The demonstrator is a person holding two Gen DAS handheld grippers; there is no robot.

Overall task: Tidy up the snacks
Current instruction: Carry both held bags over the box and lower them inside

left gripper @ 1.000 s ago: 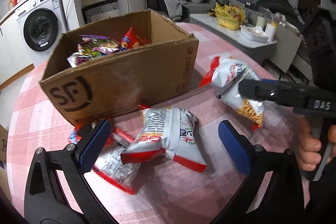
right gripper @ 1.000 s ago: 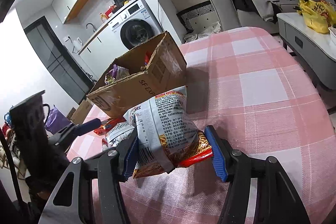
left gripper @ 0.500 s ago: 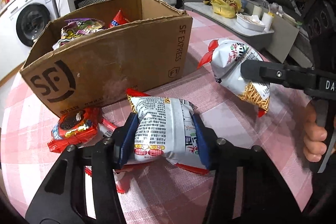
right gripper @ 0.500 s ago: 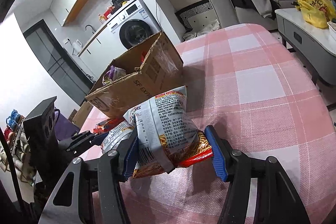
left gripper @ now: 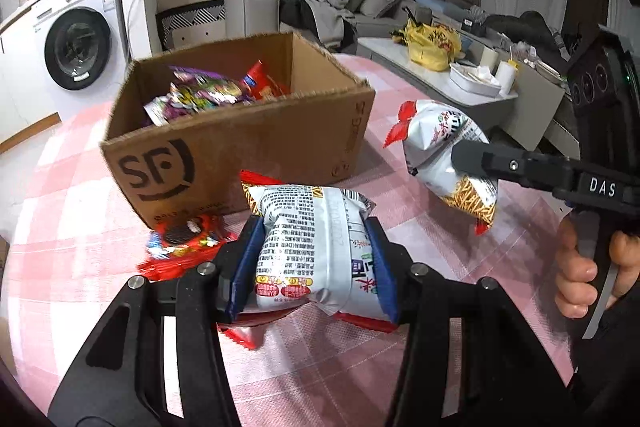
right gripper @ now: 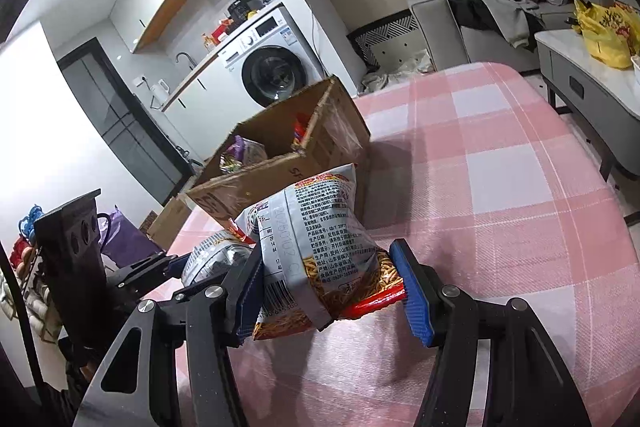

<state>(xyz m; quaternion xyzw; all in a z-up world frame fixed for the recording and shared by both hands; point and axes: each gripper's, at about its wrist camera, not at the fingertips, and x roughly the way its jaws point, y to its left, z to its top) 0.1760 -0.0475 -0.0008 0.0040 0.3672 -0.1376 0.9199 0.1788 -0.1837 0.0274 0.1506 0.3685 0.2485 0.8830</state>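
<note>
Since a second ago the left gripper [left gripper: 310, 263] has clamped a silver-and-red foil snack bag [left gripper: 316, 247], the right gripper [right gripper: 332, 291] grips another [right gripper: 316, 251], the brown cardboard box [left gripper: 240, 143] already holds several, and red packets [left gripper: 180, 247] wait on the pink-checked table [right gripper: 500, 187].

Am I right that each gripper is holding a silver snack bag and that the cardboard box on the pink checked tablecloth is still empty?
Not quite: the cardboard box already holds snack packets, as the left wrist view shows. The rest stands: the left gripper and right gripper each hold a silver snack bag over the pink checked tablecloth.
</note>
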